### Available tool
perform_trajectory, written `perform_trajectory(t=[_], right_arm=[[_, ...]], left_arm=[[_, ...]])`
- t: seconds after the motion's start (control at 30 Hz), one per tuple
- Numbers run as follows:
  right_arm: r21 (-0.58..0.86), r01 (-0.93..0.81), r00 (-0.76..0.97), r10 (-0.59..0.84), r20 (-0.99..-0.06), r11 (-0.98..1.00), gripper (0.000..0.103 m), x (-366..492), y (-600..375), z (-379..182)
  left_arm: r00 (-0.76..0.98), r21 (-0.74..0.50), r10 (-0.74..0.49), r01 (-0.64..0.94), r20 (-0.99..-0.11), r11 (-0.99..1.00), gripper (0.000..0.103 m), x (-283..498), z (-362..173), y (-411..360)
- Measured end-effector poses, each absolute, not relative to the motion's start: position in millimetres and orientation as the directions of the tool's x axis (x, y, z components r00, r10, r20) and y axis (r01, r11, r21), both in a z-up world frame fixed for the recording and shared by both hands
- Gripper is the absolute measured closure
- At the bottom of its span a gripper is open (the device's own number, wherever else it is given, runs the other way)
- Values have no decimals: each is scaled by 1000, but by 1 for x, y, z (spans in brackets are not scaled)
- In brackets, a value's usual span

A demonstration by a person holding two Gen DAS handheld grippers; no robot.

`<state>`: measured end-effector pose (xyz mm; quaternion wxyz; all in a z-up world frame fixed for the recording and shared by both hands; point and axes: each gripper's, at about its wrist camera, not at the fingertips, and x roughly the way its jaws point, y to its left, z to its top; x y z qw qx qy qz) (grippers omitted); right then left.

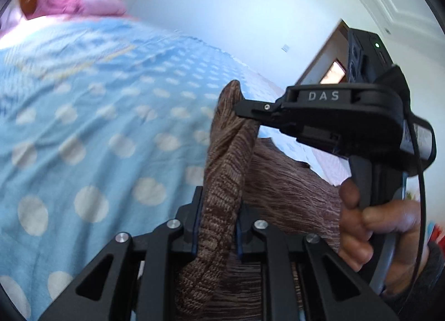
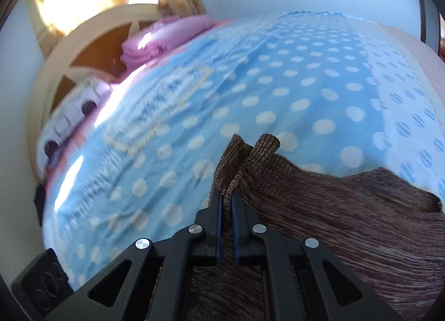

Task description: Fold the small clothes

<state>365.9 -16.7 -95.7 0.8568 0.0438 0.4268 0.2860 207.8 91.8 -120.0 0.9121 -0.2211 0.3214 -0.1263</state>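
A brown knitted garment (image 1: 222, 181) is held up above the bed. My left gripper (image 1: 217, 226) is shut on a thick bunched edge of it, which sticks up between the fingers. My right gripper (image 2: 226, 218) is shut on another bunched edge of the same brown garment (image 2: 347, 209), which hangs away to the right. In the left wrist view the right gripper (image 1: 250, 110) comes in from the right, held by a hand (image 1: 375, 226), and its tip pinches the garment just beyond my left fingers.
Below lies a bed with a blue cover with white dots (image 1: 97, 126), also in the right wrist view (image 2: 278, 84). Pink folded bedding (image 2: 167, 37) and a wooden headboard (image 2: 91, 42) are at the far end. A white wall and a doorway (image 1: 328, 65) lie beyond.
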Motion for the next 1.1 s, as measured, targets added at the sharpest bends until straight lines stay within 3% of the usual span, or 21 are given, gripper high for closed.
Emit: perform_trajectory(t=[0.2,0.5,0.77,1.1], right_arm=[[346,-405,528,526,-667,846,97,363,-90,-66],[265,-320,610,412,-677,910,97,344,-223,-51],[256,-189,636,317,-704,948,98,327,-328,-82],[304,-77,629,283,-724,949,98,315,-376,-139]], left_arm=[[753,-304,-403,277,-521,911,85,205,-74,12],[666,-240,-522,473,-533,848,86,195,-67,-106],[584,-198,-562,569,-586,798,86,188,-84,-190],[566,-122,-517,591,-642,797,86,183,-105,-218]])
